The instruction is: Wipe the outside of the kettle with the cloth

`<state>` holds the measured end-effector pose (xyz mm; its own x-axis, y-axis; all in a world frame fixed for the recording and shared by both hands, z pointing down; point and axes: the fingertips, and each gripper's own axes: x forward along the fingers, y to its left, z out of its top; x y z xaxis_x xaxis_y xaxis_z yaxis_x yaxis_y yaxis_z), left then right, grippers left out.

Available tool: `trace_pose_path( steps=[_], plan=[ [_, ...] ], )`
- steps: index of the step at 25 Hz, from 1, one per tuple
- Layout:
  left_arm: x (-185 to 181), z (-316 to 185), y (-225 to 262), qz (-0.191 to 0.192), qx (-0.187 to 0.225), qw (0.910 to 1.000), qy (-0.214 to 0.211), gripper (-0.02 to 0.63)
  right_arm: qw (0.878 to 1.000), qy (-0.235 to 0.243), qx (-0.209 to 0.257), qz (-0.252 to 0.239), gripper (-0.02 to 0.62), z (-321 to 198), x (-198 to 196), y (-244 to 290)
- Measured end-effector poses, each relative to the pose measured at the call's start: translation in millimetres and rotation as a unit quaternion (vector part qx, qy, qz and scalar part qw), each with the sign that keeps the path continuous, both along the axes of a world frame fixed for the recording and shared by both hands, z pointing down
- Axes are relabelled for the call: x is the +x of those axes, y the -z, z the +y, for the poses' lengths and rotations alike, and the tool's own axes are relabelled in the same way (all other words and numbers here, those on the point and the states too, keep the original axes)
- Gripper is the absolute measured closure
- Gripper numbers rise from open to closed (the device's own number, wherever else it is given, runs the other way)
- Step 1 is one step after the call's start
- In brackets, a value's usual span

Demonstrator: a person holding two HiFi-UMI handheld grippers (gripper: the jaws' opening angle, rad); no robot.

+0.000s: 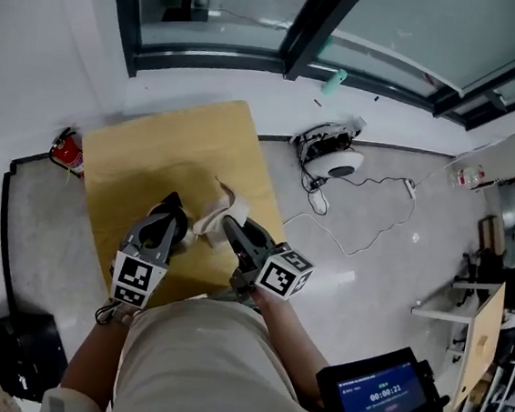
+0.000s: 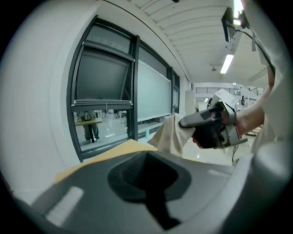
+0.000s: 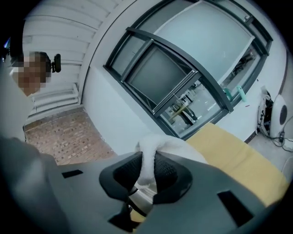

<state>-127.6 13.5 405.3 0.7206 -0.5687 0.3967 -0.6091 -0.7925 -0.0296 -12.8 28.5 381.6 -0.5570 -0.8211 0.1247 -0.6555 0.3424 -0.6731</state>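
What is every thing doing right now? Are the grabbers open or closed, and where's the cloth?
Right gripper: shut on the cloth.
Left gripper: shut, nothing in it.
Cloth: pinched at one end, hanging loose above the table.
Screen: switched on, showing a timer.
Kettle: not in view.

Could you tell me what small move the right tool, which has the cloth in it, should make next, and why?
Probably hold the cloth pinched in the right tool above the wooden table and look around for the kettle: none of the views shows one, so there is nothing to wipe yet. The left tool looks shut and empty.
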Motion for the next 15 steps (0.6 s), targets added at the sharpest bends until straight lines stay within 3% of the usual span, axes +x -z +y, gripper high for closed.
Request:
trace_pose_path(
  steps=[15],
  plan=[
    [6.8, -4.3, -2.7, -0.002, 0.002, 1.0, 0.004, 0.615, 1.0, 0.01, -0.003, 0.027, 0.535, -5.5, 5.2, -5.7]
  ],
)
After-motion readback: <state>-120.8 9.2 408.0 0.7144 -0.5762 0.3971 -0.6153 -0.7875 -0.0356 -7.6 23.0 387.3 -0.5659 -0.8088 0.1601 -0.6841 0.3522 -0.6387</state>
